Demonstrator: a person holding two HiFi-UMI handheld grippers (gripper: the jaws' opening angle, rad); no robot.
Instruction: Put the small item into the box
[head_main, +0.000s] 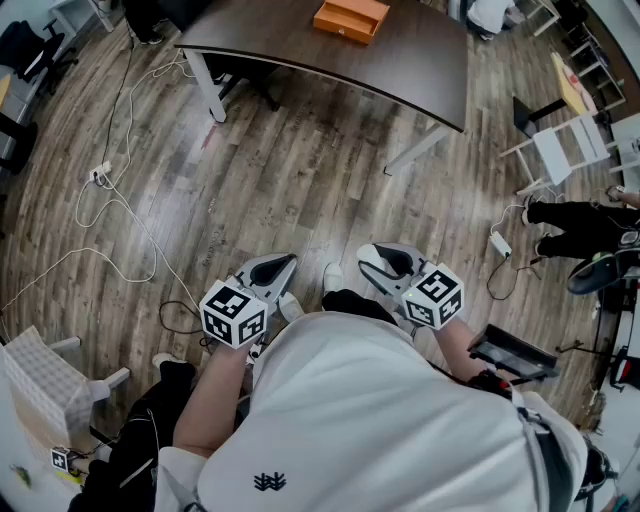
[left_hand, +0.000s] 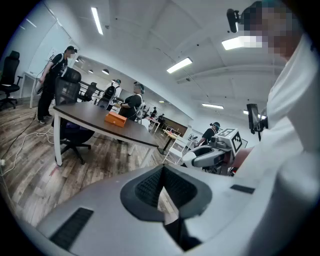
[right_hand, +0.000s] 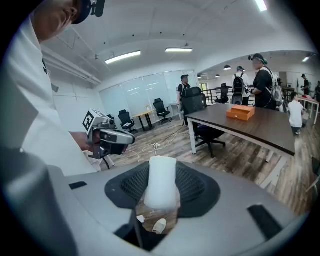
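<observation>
My right gripper (right_hand: 161, 167) has its jaws clamped on the item (right_hand: 161, 189), carried near my body since the box (head_main: 351, 17) sits on the far bench (head_main: 300, 52); the left gripper (left_hand: 162, 174) has its jaws together, spare.

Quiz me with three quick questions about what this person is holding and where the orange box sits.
1. True or false: the orange box sits on the floor.
2. Which gripper holds the white item: A, left gripper, or B, right gripper?
3. Fill in: the left gripper's fingers are ____.
Key: 1 false, it sits on the dark table. 2 B. 3 together, empty.
</observation>
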